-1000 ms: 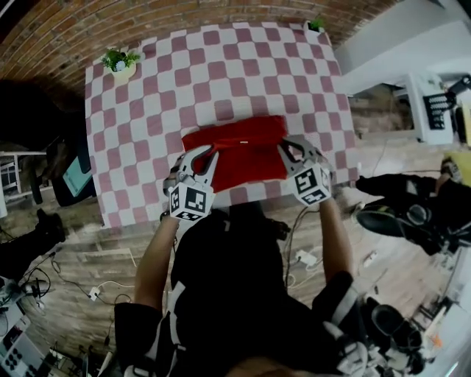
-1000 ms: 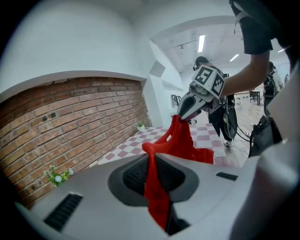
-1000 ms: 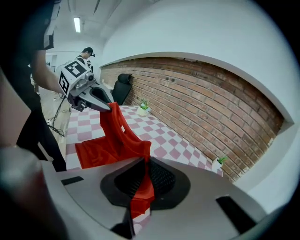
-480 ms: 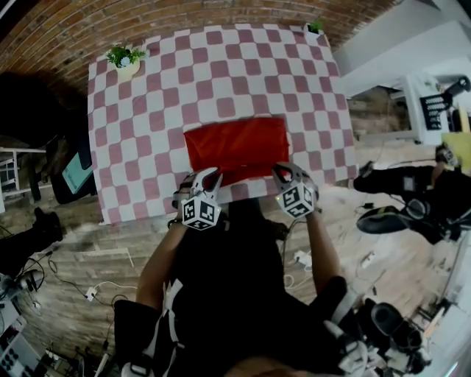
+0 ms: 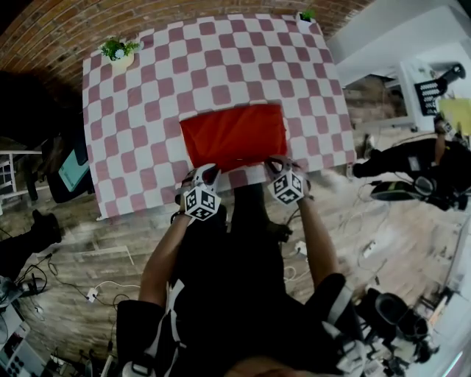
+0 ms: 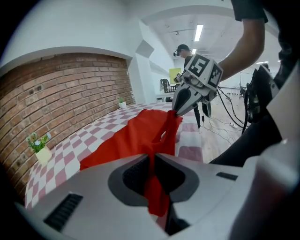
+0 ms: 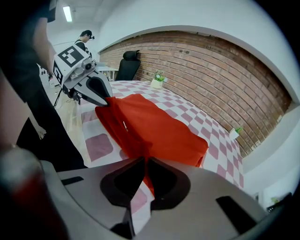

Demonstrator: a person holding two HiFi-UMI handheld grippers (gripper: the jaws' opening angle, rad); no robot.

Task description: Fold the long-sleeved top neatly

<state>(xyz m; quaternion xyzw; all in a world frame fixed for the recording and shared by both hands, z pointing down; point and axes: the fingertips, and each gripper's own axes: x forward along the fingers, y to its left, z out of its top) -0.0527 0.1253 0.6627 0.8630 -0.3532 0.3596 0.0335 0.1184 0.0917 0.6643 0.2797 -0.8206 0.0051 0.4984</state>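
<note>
Head view, read from the near side outward. A person [image 5: 235,294] in dark clothing stands at the near edge of a table [image 5: 132,169] covered by a red-and-white checked cloth [image 5: 147,110], arms extended forward and a gripper in each hand.

The left gripper [image 5: 207,172] has its jaws closed onto a bunched fold of red fabric at the near left corner of the garment. Its own view shows the cloth squeezed in the narrow slot between the pads and trailing out below them. The right gripper [image 5: 275,163] likewise pinches the near right corner, a thin pleat of fabric caught between its nearly closed jaws. The two grippers sit level with one another, just above the table's near edge.

The red long-sleeved top [image 5: 234,136] is already folded to a compact rectangle. Its long axis runs left to right, parallel to the near table edge, and its short axis points away towards the wall. It lies at mid-width on the near half of the table, its near edge raised in the two grips and the remainder flat on the cloth.

Beyond it, a potted plant [image 5: 118,53] stands at the far left corner and a smaller plant [image 5: 304,15] at the far right. A brick wall [image 5: 73,29] closes the scene.
</note>
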